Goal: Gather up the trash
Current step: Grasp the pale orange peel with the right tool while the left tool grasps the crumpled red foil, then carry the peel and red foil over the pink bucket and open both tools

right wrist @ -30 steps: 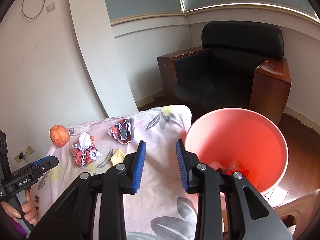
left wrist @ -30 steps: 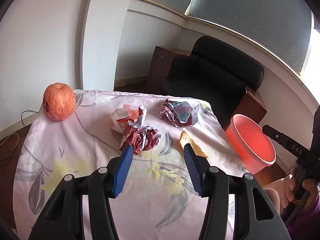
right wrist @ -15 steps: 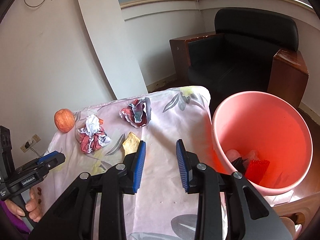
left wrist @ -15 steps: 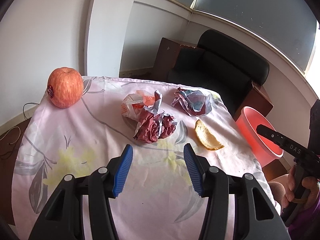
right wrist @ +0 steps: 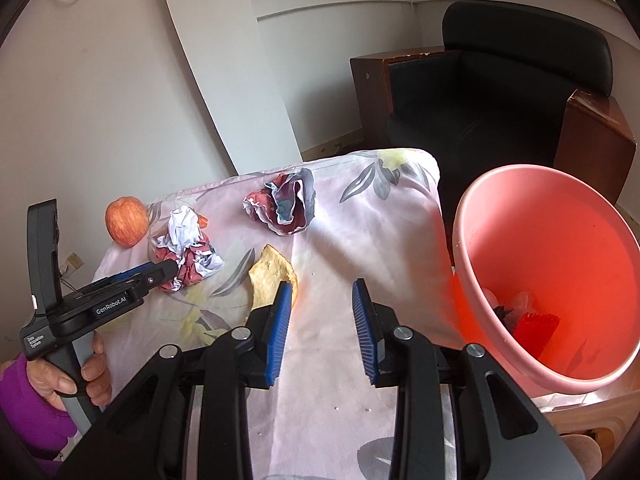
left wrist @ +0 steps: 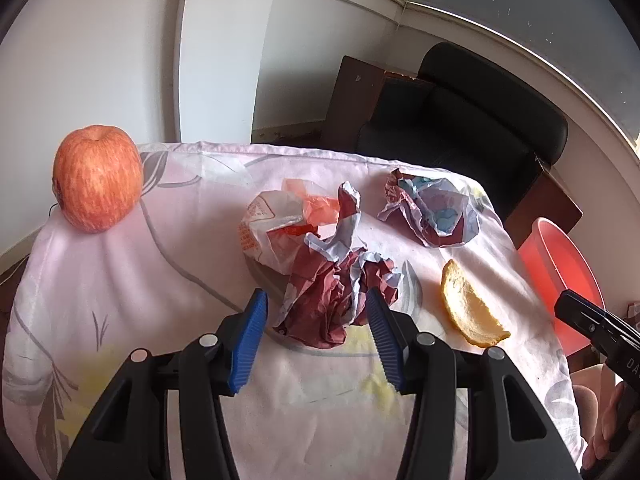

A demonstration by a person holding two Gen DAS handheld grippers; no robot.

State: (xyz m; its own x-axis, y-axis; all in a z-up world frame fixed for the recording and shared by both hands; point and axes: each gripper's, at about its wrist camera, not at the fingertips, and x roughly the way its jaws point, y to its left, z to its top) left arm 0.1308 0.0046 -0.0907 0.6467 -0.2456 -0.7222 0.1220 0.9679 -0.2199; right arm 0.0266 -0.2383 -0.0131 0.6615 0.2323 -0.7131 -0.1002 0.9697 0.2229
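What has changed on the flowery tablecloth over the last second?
The left gripper has moved forward, and its open jaws now flank the crumpled dark red paper wrapper without closing on it. The right gripper has drifted a little toward the table, open and empty. The red apple, curved bread crust and pink plastic bucket stayed put.

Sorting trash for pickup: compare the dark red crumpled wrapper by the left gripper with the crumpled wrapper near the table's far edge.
The dark red wrapper sits between the open left gripper; the far wrapper lies untouched. The first is mostly maroon, the second shows blue-grey print. Both are crumpled.
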